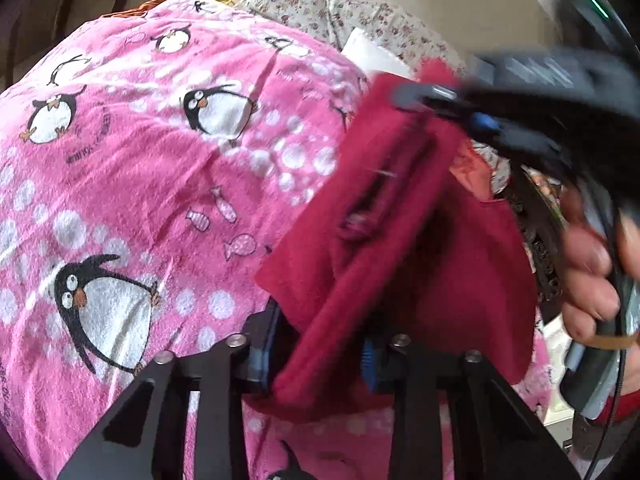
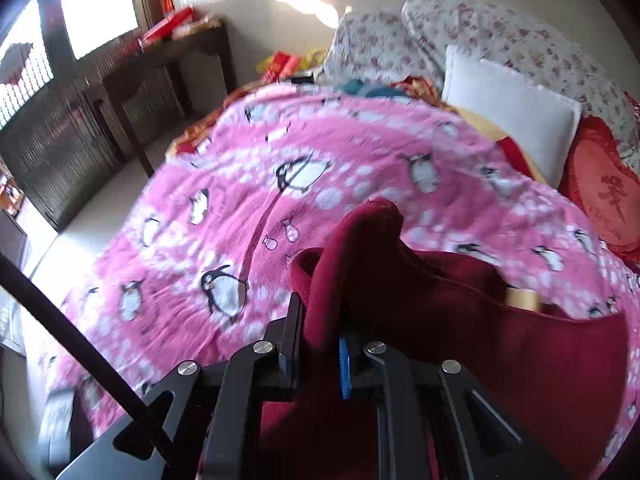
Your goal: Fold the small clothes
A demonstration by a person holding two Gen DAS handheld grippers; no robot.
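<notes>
A dark red garment (image 1: 400, 248) hangs bunched above the pink penguin blanket (image 1: 140, 184). My left gripper (image 1: 316, 356) is shut on its lower edge. The right gripper (image 1: 452, 108) shows blurred at the upper right of the left wrist view, pinching the garment's top edge, with the person's hand (image 1: 592, 272) on its handle. In the right wrist view my right gripper (image 2: 320, 344) is shut on a fold of the red garment (image 2: 460, 320), which drapes to the right over the blanket (image 2: 240, 220).
The blanket covers a bed. A white pillow (image 2: 516, 112), floral bedding (image 2: 500, 40) and a red heart cushion (image 2: 608, 192) lie at its head. A dark table (image 2: 168, 56) with red boxes stands by the window at the left.
</notes>
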